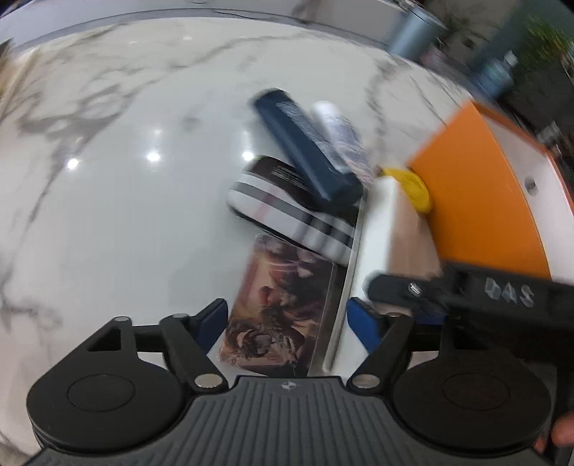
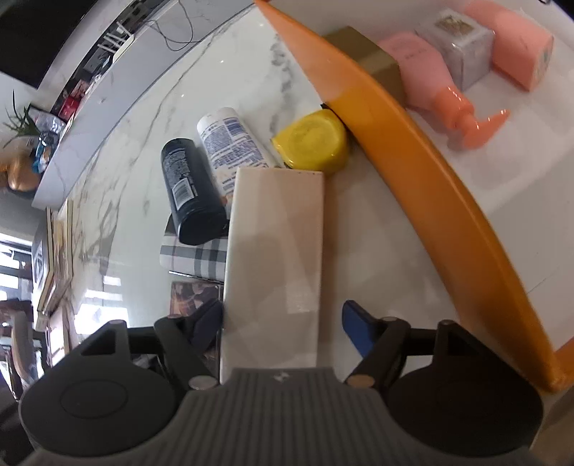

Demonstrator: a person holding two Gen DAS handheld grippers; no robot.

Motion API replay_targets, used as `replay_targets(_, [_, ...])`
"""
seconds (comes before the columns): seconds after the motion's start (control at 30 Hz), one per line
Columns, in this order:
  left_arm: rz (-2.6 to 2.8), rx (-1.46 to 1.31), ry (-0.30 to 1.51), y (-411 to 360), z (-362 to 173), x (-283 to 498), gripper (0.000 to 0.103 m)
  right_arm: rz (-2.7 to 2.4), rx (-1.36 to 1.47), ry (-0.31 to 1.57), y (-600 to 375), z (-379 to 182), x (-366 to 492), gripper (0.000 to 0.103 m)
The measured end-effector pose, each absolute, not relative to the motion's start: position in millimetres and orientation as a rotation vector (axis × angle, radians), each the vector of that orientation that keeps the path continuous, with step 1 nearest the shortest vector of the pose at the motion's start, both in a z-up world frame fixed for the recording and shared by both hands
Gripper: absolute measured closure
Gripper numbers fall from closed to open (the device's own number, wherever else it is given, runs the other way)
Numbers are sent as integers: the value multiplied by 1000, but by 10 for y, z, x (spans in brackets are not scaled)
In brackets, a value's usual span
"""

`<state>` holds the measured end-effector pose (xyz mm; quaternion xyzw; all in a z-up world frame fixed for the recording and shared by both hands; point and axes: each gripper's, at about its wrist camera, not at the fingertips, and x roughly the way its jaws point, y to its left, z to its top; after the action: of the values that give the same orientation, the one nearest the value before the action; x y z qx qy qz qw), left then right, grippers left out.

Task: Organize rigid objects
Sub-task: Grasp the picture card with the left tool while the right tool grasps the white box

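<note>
My left gripper [image 1: 287, 319] is open, its fingers on either side of a flat picture-printed box [image 1: 276, 304] on the marble table. My right gripper [image 2: 283, 322] is open around a long white box [image 2: 276, 251], which also shows in the left wrist view [image 1: 376, 229]. Its left finger touches the box; the right finger stands apart. Beside them lie a dark blue bottle [image 1: 305, 143], a white tube [image 2: 229, 143], a plaid case [image 1: 287, 211] and a yellow lid [image 2: 312, 139]. The orange tray [image 2: 430, 179] holds pink bottles [image 2: 430, 71] and boxes.
The marble table [image 1: 125, 179] stretches to the left. A grey cup [image 1: 412, 32] and clutter stand at its far edge. A gold box [image 2: 362, 53] sits in the tray against its wall. Shelves with items and a plant [image 2: 21, 122] lie beyond the table.
</note>
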<state>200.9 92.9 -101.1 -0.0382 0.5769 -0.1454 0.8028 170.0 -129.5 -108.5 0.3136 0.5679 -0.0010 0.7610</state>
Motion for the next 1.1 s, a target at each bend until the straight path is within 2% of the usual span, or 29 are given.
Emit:
replay_targets(0.17, [-302, 69, 1273, 718, -1102, 2044, 22, 7, 675, 1233, -1251, -1086, 1717, 30])
replay_targets(0.27, [-266, 69, 1300, 745, -1157, 2054, 25, 28, 638, 1234, -1203, -1086, 1776, 30])
replay_targets(0.33, [-235, 56, 1305, 787, -1160, 2050, 27, 48, 592, 1236, -1164, -1081, 1801, 33])
replay_targets(0.37, [-212, 56, 1310, 815, -1165, 2050, 29, 54, 566, 1238, -1150, -1078, 1806, 38])
replay_targets(0.47, [-141, 71, 1330, 881, -1172, 2029, 34, 93, 512, 1254, -1143, -1068, 1813, 38])
replay_targets(0.7, [-100, 67, 1322, 908, -1164, 2018, 29, 173, 324, 1333, -1065, -1024, 1796, 38])
replay_targets(1.1, [-37, 55, 1290, 927, -1181, 2031, 22, 137, 199, 1358, -931, -1056, 2083, 34])
